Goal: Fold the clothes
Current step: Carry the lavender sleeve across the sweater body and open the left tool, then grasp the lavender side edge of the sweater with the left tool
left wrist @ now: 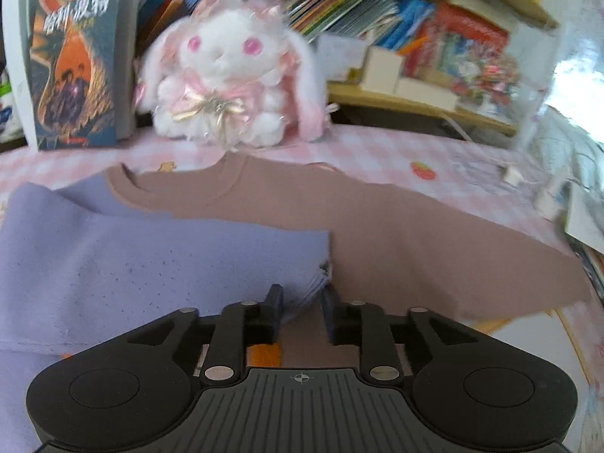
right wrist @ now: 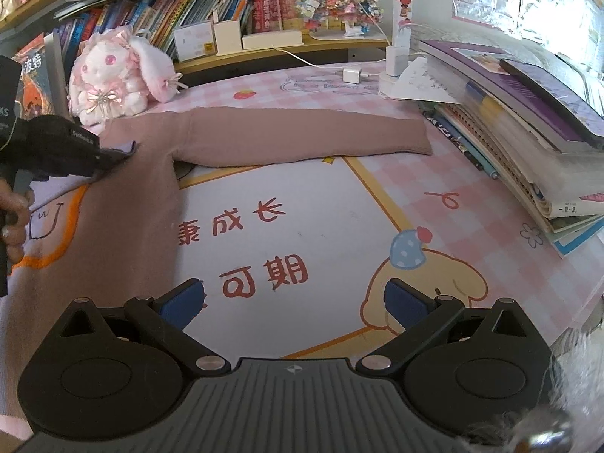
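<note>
A dusty-pink sweater (left wrist: 396, 234) lies flat on the cartoon desk mat (right wrist: 302, 196), one long sleeve (right wrist: 309, 136) stretched out to the right. A lavender cloth (left wrist: 143, 264) lies folded over the sweater's left part. My left gripper (left wrist: 302, 298) hovers low at the lavender cloth's right corner (left wrist: 319, 283); the jaws stand a little apart, and the frayed corner sits loosely in the gap. From the right wrist view the left gripper (right wrist: 117, 156) shows at the left edge, held by a hand (right wrist: 13, 219). My right gripper (right wrist: 294, 298) is open wide over the bare mat, holding nothing.
A white and pink plush rabbit (left wrist: 226, 79) and an upright book (left wrist: 75, 60) stand behind the clothes. A shelf of books (right wrist: 211, 3) runs along the back. A tall book stack (right wrist: 528, 120) fills the right side, with a charger and cable (right wrist: 353, 74) near it.
</note>
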